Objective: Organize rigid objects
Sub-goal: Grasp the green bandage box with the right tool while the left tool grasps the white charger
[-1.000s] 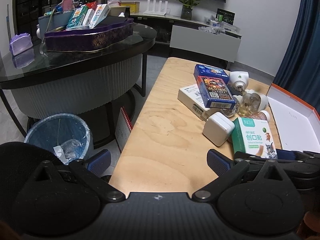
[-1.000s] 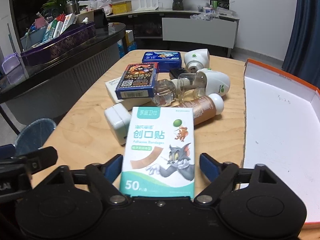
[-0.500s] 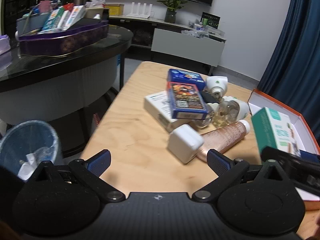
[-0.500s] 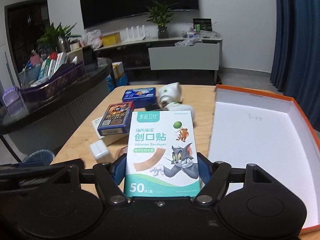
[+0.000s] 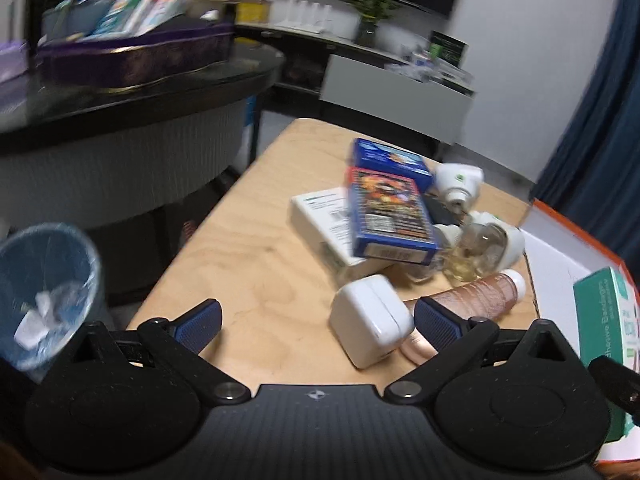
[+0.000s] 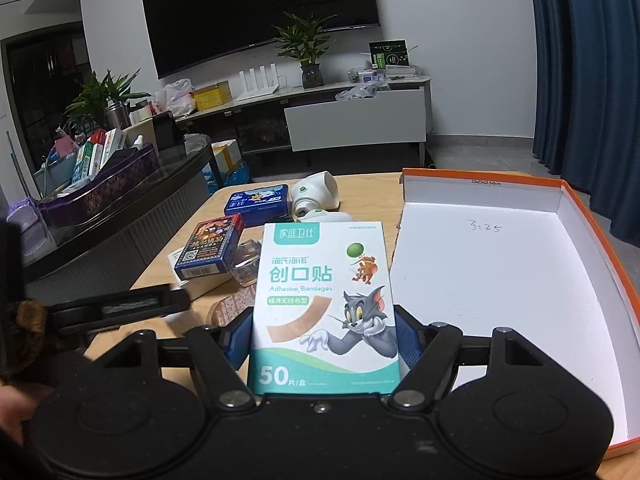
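My right gripper (image 6: 322, 340) is shut on a white-and-green bandage box (image 6: 324, 304) and holds it above the table, beside the orange-rimmed white tray (image 6: 600, 240). The box also shows in the left wrist view (image 5: 604, 344). My left gripper (image 5: 318, 324) is open and empty over the wooden table (image 5: 256, 264). A white cube charger (image 5: 370, 326) lies just ahead of it, by its right finger. A tan bottle (image 5: 476, 296), a dark blue card box (image 5: 390, 216), a white box (image 5: 320, 216), a blue tin (image 5: 390, 160) and white plug-in units (image 5: 456, 182) lie in a pile beyond.
A blue-lined waste bin (image 5: 44, 292) stands on the floor at the left. A dark round table (image 5: 132, 92) with a purple basket of items stands behind it. The tray (image 5: 560, 248) lies along the table's right side.
My right gripper closed on the bandage box and lifted it off the table toward the tray. My left gripper swung right and came nearer the white charger.
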Demonstrator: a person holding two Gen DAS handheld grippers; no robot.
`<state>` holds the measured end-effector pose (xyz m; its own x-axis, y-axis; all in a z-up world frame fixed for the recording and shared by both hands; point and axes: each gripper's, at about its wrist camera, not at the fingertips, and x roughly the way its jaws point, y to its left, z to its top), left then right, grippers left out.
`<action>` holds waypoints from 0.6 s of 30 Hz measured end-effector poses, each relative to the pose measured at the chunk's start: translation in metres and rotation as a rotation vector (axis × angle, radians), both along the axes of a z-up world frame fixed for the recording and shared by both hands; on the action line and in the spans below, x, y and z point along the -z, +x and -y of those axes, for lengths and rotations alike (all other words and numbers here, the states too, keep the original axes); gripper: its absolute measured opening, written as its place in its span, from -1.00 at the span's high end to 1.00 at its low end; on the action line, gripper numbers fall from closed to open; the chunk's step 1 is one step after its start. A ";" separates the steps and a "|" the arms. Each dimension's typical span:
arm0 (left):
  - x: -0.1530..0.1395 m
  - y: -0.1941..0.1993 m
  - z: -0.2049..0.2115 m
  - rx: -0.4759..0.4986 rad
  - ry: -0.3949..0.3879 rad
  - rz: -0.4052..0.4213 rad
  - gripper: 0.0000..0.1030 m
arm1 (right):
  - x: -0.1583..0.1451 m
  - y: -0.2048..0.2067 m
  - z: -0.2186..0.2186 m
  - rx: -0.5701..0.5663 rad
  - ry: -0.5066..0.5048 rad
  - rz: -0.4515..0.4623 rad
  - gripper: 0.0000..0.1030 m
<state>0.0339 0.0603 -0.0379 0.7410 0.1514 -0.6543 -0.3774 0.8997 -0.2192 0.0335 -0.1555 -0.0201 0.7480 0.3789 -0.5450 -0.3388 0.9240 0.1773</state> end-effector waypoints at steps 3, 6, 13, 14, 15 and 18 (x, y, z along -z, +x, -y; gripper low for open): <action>-0.003 -0.017 -0.009 -0.038 0.010 0.005 -1.00 | 0.002 0.001 0.002 -0.001 0.015 -0.002 -0.63; -0.005 -0.028 -0.016 -0.089 0.043 0.002 -1.00 | 0.003 0.000 0.003 -0.003 0.023 0.004 -0.63; -0.002 -0.005 0.015 0.131 0.163 -0.012 -1.00 | 0.004 -0.001 0.008 -0.009 0.037 0.006 -0.63; 0.000 0.000 0.021 0.156 0.210 -0.020 -0.94 | 0.004 -0.001 0.009 -0.006 0.039 0.006 -0.63; 0.003 0.004 0.027 0.179 0.247 -0.030 -0.75 | 0.004 -0.001 0.010 -0.002 0.040 0.005 -0.63; 0.013 0.014 0.027 0.215 0.253 -0.067 -0.04 | 0.001 0.000 0.012 0.011 0.041 0.010 -0.63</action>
<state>0.0481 0.0338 -0.0505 0.7302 0.1601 -0.6642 -0.1790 0.9830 0.0402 0.0333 -0.1678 -0.0214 0.7575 0.3926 -0.5215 -0.3308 0.9196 0.2117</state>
